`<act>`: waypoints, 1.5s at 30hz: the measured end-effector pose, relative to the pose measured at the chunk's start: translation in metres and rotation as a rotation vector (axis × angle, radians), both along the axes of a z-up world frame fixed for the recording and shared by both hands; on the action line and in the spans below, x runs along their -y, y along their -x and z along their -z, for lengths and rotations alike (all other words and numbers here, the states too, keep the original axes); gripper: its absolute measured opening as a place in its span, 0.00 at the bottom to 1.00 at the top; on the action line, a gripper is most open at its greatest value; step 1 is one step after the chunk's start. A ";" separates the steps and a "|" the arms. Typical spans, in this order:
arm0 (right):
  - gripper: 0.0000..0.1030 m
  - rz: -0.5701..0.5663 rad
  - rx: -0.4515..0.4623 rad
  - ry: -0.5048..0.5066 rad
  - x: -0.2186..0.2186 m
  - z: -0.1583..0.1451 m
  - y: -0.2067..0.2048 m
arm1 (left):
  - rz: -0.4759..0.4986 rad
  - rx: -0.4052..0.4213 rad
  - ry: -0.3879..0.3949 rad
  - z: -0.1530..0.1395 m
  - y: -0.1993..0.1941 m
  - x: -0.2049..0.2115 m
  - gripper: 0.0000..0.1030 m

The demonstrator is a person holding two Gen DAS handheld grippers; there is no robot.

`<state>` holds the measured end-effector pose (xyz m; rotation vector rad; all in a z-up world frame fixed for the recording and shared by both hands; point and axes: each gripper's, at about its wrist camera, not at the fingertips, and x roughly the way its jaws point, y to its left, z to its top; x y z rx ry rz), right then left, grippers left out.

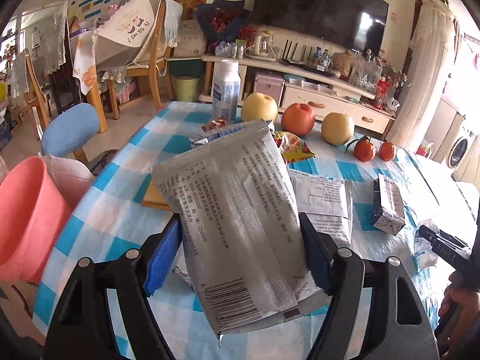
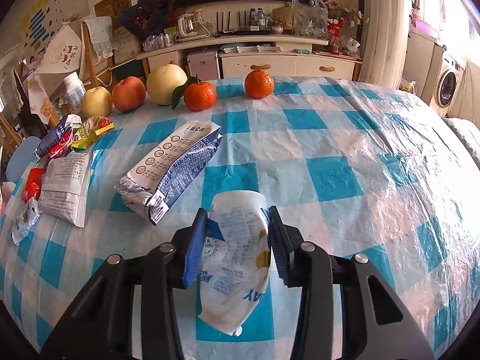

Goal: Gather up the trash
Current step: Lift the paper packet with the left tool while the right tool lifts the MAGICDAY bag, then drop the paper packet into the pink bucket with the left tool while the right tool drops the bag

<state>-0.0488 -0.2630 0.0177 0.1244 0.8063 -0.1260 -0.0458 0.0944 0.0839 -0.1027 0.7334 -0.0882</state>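
My left gripper [image 1: 240, 240] clamps the grey wet-wipe packet [image 1: 237, 225], raised above the checked tablecloth [image 1: 114, 210] beside the pink bin [image 1: 27, 219]; my right gripper [image 2: 237, 240] pinches a white wrapper [image 2: 237, 264] over the cloth

We can read a barcode beginning "6 9727" on the silver wrapper [image 1: 237, 225], along with "252000" among small Chinese print we cannot make out. On the white pouch [image 2: 240, 258] we read only the upside-down letters "AY"; its remaining blue print is illegible.
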 end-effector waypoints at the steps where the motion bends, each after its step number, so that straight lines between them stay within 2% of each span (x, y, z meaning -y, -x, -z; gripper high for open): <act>1: 0.41 0.003 -0.002 -0.001 -0.003 0.000 0.002 | 0.002 0.004 0.010 -0.001 0.001 -0.004 0.73; 8: 0.40 0.002 0.056 -0.001 -0.033 -0.015 0.022 | -0.026 0.043 0.015 -0.012 0.010 -0.035 0.73; 14: 0.40 -0.062 0.109 -0.021 -0.078 -0.044 0.034 | -0.072 0.078 0.039 -0.026 0.017 -0.071 0.73; 20: 0.40 -0.246 0.125 -0.055 -0.167 -0.073 0.023 | -0.172 0.116 0.040 -0.039 0.024 -0.127 0.73; 25: 0.40 -0.479 0.136 -0.127 -0.274 -0.099 0.006 | -0.318 0.123 0.008 -0.038 0.026 -0.188 0.74; 29: 0.40 -0.663 0.130 -0.176 -0.363 -0.118 -0.005 | -0.443 0.086 0.021 -0.028 0.025 -0.244 0.74; 35: 0.40 -0.845 0.085 -0.197 -0.477 -0.125 -0.022 | -0.582 -0.020 0.116 0.000 0.025 -0.317 0.74; 39: 0.39 -0.882 0.035 -0.233 -0.524 -0.114 -0.034 | -0.622 -0.073 0.163 0.016 0.023 -0.343 0.74; 43: 0.39 -0.880 0.002 -0.242 -0.548 -0.102 -0.045 | -0.646 -0.104 0.176 0.027 0.021 -0.351 0.74; 45: 0.35 -0.881 -0.017 -0.256 -0.554 -0.095 -0.049 | -0.652 -0.127 0.215 0.033 0.020 -0.357 0.75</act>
